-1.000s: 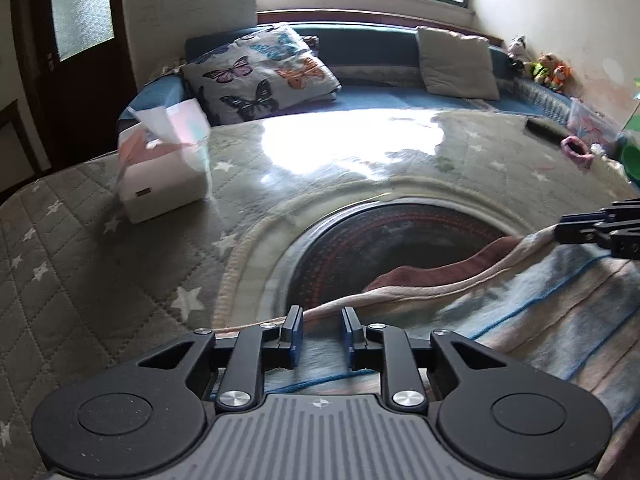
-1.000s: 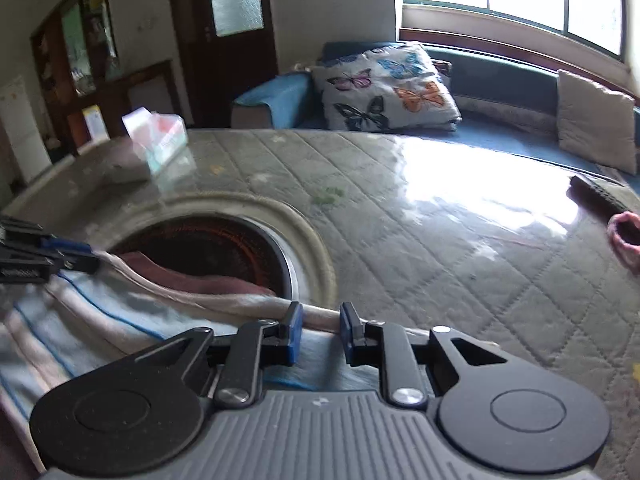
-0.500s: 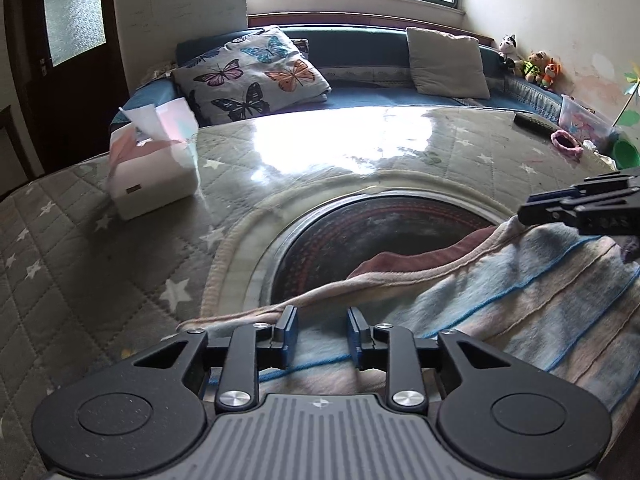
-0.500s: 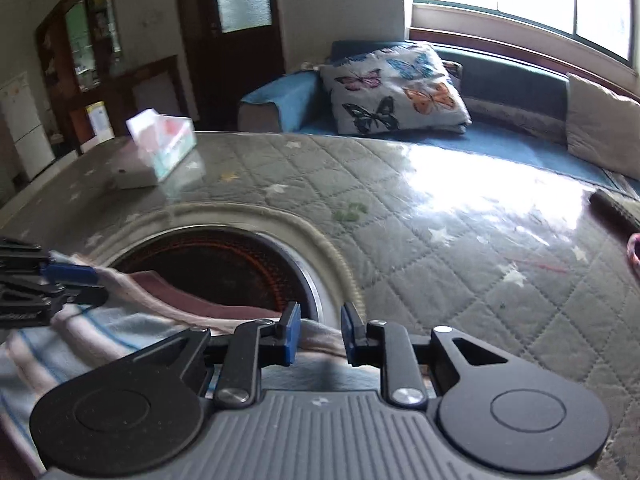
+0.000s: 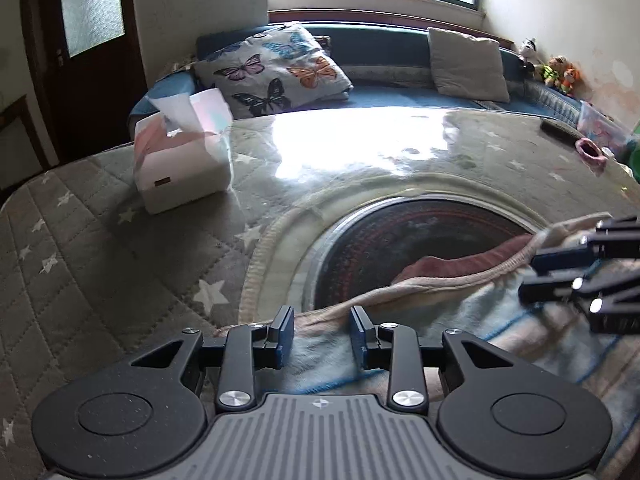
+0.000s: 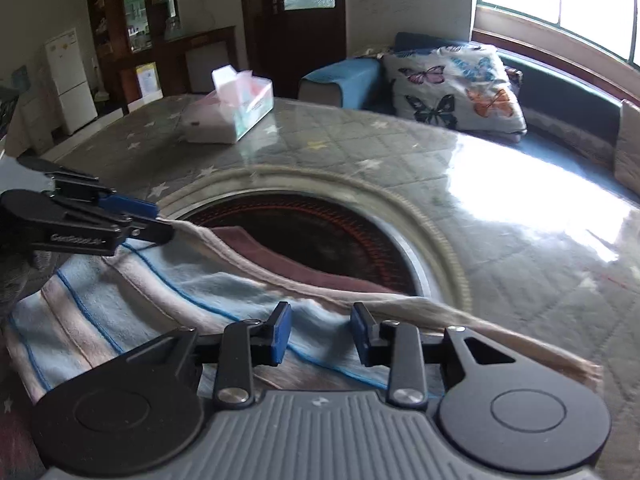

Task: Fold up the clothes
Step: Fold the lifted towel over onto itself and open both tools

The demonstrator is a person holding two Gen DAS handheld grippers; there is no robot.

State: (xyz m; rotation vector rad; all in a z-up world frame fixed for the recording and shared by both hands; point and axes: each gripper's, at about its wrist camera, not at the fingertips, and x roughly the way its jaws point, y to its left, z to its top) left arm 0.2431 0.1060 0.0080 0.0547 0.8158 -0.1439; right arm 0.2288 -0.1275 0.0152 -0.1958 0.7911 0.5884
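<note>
At the bottom of both frames, the left claw (image 5: 322, 334) and right claw (image 6: 320, 336) are opening, pads apart over the striped blue-and-beige fleece garment (image 6: 168, 296) lying on the quilted star-patterned worktop (image 5: 100, 260).

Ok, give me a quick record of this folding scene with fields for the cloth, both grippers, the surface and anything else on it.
cloth: striped towel, blue and beige, lying folded with a pink layer beneath
left gripper: jaws opening, towel edge between them, pads not pressing
right gripper: jaws opening over the towel, pads clear of it
surface: quilted star-print cover under a glossy sheet, dark round panel in the middle
other items: tissue box, far left
</note>
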